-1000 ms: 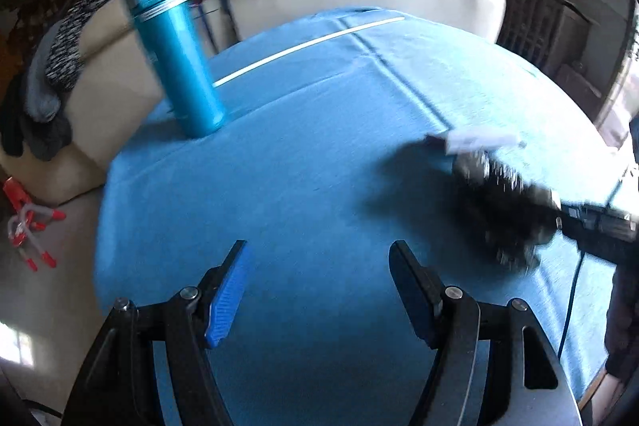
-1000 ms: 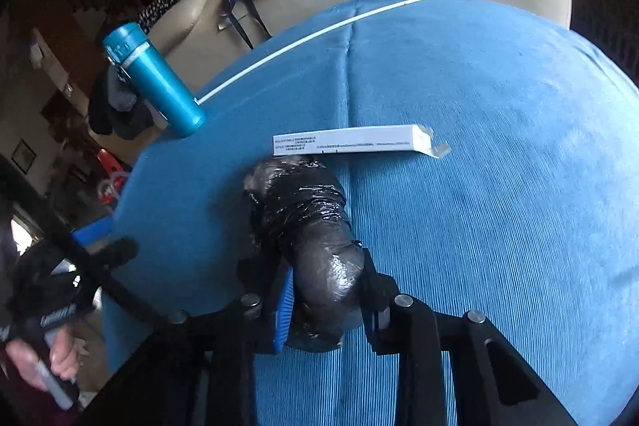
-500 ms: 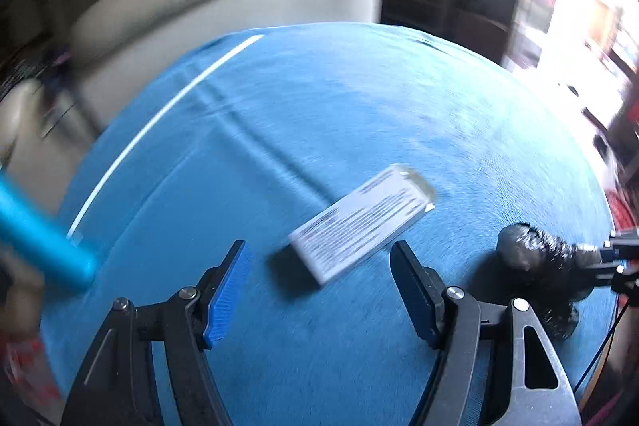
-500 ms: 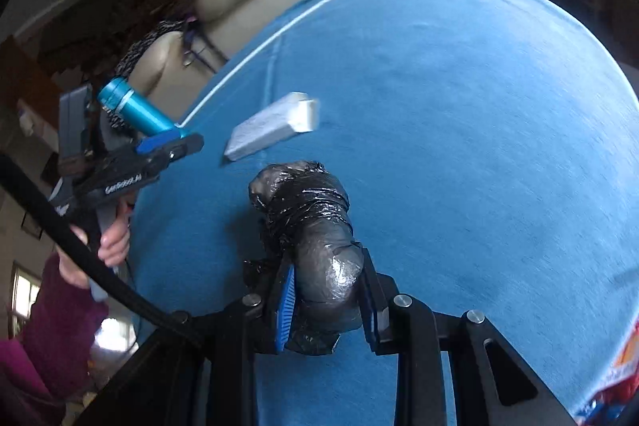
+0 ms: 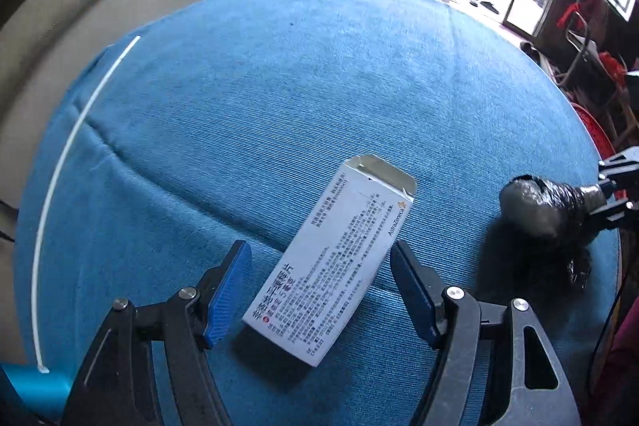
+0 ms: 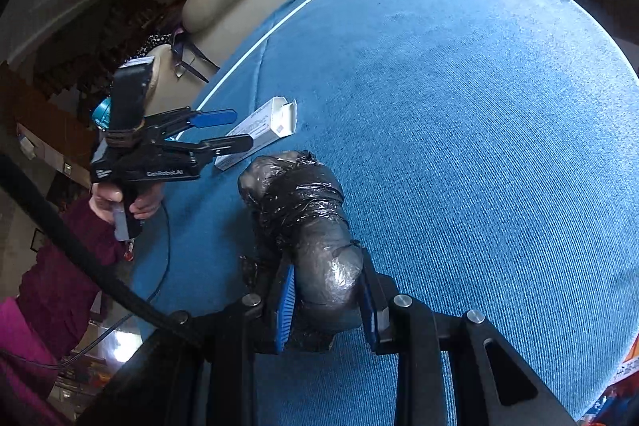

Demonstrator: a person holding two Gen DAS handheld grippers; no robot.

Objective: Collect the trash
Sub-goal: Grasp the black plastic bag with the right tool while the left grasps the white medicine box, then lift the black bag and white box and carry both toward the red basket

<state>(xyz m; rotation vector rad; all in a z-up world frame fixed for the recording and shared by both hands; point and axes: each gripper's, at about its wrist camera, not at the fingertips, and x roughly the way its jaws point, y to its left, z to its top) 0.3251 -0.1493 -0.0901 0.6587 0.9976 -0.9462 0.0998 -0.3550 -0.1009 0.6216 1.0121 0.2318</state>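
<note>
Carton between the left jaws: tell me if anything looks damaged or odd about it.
The carton lies flat on the blue cloth, askew to the open left gripper, untouched. Its far end is open, the flap up, so it looks like an opened package. No spill shows.

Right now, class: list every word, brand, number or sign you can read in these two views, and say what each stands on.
"AstraZeneca": on the white carton, near its open end.
"GenRobot.AI": on the left tool's black body.
Large Chinese characters and fine print on the carton: too small or blurred to read.
Black trash bag: no text.
</note>
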